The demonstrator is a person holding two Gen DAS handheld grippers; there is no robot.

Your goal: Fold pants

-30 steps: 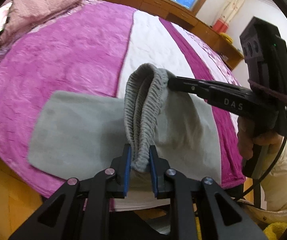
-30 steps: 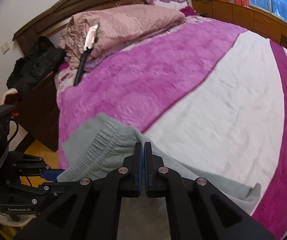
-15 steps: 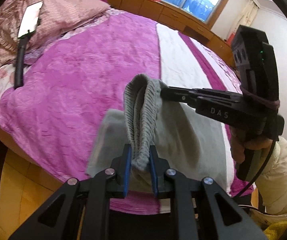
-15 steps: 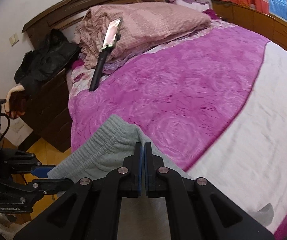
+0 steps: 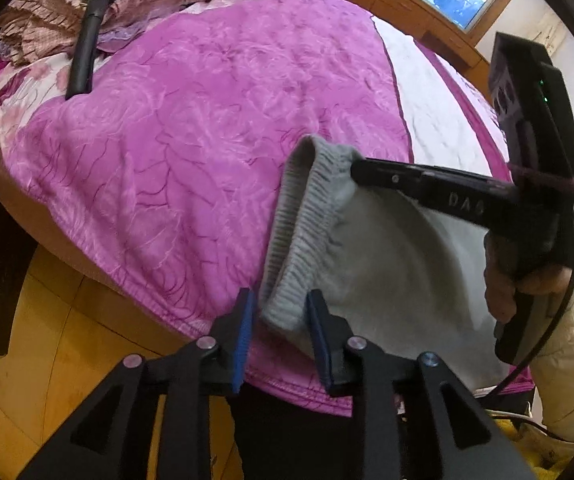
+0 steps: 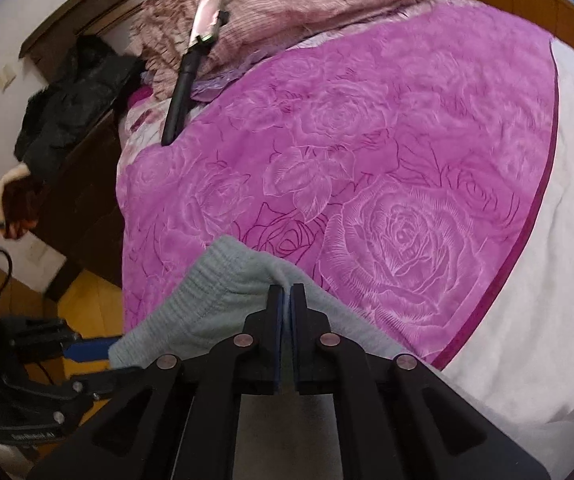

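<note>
The left hand-held gripper (image 5: 281, 330) has just been opening, the pants (image 5: 387, 256) waistband loose between its pads. The right hand-held gripper (image 6: 286, 300) pinches the waistband above the bed (image 6: 387, 200).

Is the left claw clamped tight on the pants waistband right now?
No. The left claw has just been opening; its pads stand apart from the grey pants waistband between them.

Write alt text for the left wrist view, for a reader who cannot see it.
Grey pants hang over a purple blanket on a bed. The left tongs have just been opening, and the ribbed waistband sits loose between their blue pads, while the right tongs pinch it further along.
</note>
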